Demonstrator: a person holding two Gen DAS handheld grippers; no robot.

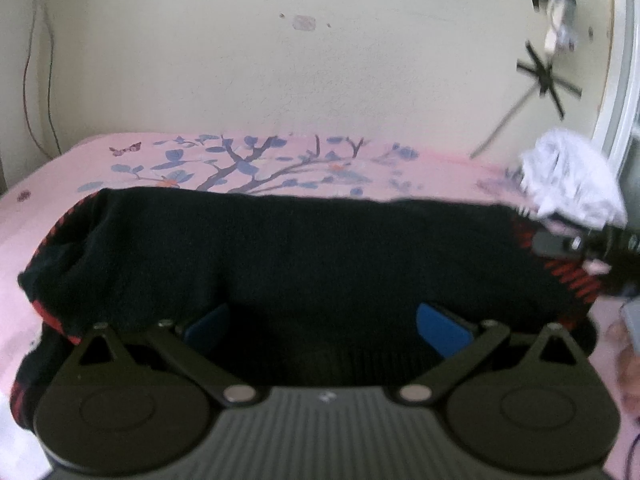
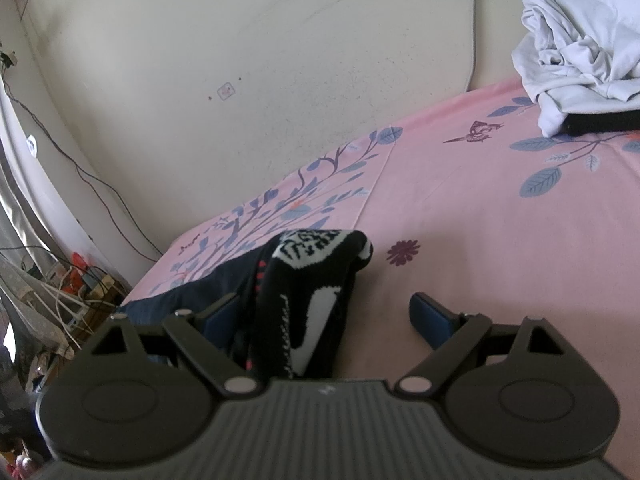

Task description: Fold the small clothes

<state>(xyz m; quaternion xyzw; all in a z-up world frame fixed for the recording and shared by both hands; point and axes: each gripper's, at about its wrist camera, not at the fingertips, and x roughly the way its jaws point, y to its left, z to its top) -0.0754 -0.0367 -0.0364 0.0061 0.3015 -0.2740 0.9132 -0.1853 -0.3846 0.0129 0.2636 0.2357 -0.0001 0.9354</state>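
Bed [image 2: 500,240] with pink floral sheet carried everything, its far edge against the cream wall [image 2: 280,60]. White crumpled garment [image 2: 580,40] sat at the bed's far right corner, well apart from the work. Black sock with red stripes [image 1: 280,256] was stretched wide across the left wrist view, draped over and in front of the left tongs [image 1: 326,320]. Their blue pads stood far apart with dark knit between them, but whether they pressed on it couldn't be told from this view. A second black-and-white patterned sock [image 2: 316,292] lay near the bed's left edge, running back between the fingers of the right tongs [image 2: 326,316]. Those tongs were wide open, pads clear of the cloth, the right pad over bare sheet.

Likely step: laying out or pairing the socks before folding. To do it well, I'd judge the striped sock should go down flat on open sheet beside the patterned one, cuffs aligned, no twist. The right tongs should close on the patterned sock's cuff end only, not bunching the middle. Keep clear of the bed's left edge so nothing slides off; thin knit will slip if pinched shallow
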